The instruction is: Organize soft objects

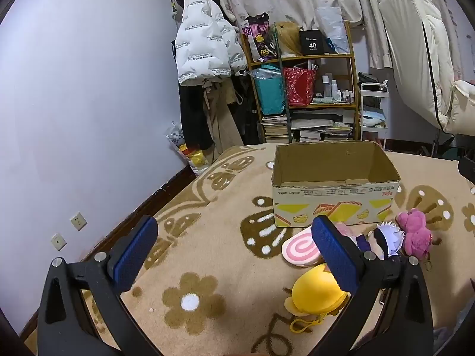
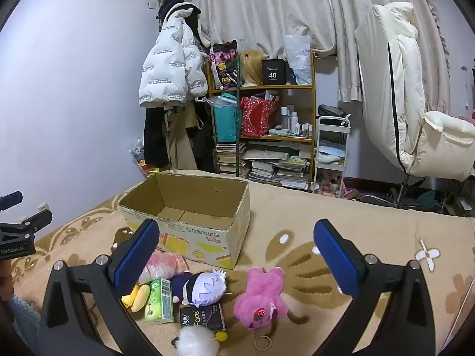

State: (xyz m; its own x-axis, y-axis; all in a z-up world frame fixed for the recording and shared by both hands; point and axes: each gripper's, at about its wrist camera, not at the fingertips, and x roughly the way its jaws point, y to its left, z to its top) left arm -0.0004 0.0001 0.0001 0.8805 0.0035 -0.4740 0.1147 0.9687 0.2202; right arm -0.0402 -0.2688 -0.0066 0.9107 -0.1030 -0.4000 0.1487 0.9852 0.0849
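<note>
We've got both tools hovering over the patterned blanket [image 2: 297,207], and the landmark here is the cardboard box [image 2: 190,207], sitting open-topped with nothing visible inside it. Our left gripper [image 1: 234,255] has its blue pads spread wide with nothing between them but blanket; the toys lie in front of the box, off toward its right finger [image 1: 335,255]. The yellow plush [image 1: 317,293] and the pink swirl cushion [image 1: 299,249] sit partly hidden behind that finger. Over on our right gripper [image 2: 237,258], jaws also fully apart and gripping nothing. Between its fingers, just in front of the box, lie the white-haired doll [image 2: 204,287] and the pink bear [image 2: 261,296], the bear face down and nearer the middle of the gap. The green tissue pack [image 2: 160,301] and black tissue pack [image 2: 202,316] rest beside the doll, close to the left finger [image 2: 135,258]. No pad touches any toy.
</note>
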